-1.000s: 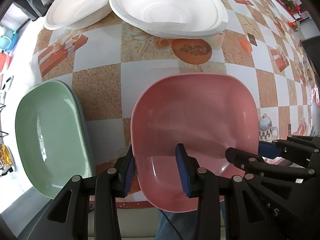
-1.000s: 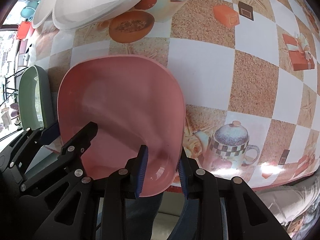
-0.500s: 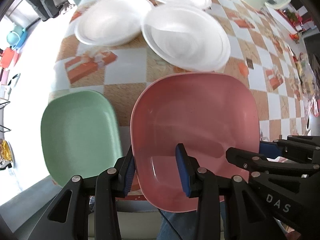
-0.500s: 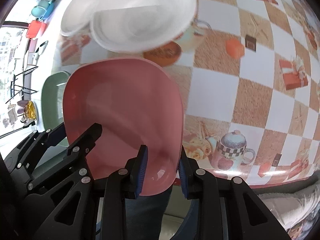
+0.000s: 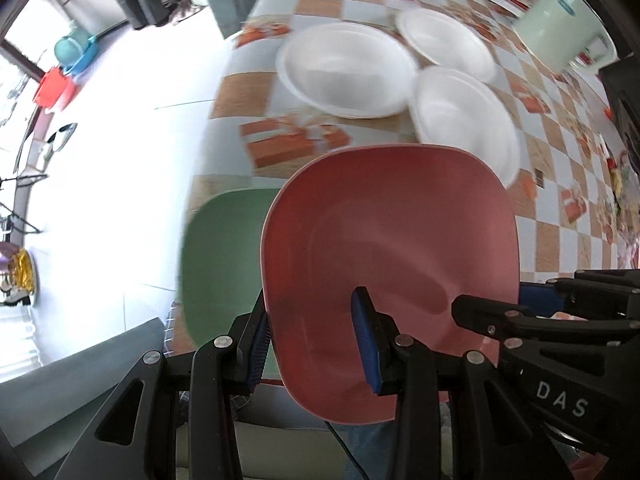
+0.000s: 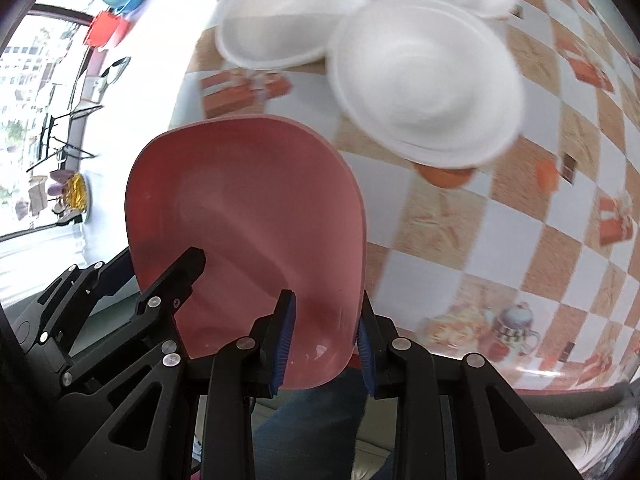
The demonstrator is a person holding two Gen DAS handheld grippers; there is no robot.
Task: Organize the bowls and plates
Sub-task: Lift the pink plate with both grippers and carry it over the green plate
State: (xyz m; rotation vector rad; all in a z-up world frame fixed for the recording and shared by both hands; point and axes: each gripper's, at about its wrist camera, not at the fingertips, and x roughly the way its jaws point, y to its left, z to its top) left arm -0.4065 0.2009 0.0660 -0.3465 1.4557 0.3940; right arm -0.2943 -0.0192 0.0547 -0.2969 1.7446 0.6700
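A pink square plate (image 5: 392,248) is held in the air above the table by both grippers. My left gripper (image 5: 312,344) is shut on its near left rim. My right gripper (image 6: 324,344) is shut on its near right rim, and the plate (image 6: 248,216) fills the middle of that view. A green square plate (image 5: 220,264) lies on the table's near left corner, below and left of the pink one. Three white round bowls (image 5: 348,68) (image 5: 464,120) (image 5: 444,44) sit further back on the table; two of them show in the right wrist view (image 6: 424,80) (image 6: 288,32).
The table has a checkered patterned cloth (image 6: 540,216). A pale green pot (image 5: 568,36) stands at the far right. The table's left edge (image 5: 208,128) drops to a bright white floor. A person's legs in jeans (image 6: 316,428) are below the near edge.
Both grippers have lifted the pink plate up off the table and tilted back, so more of the table and the white bowls come into view. The green plate now lies lower and partly under the pink one.
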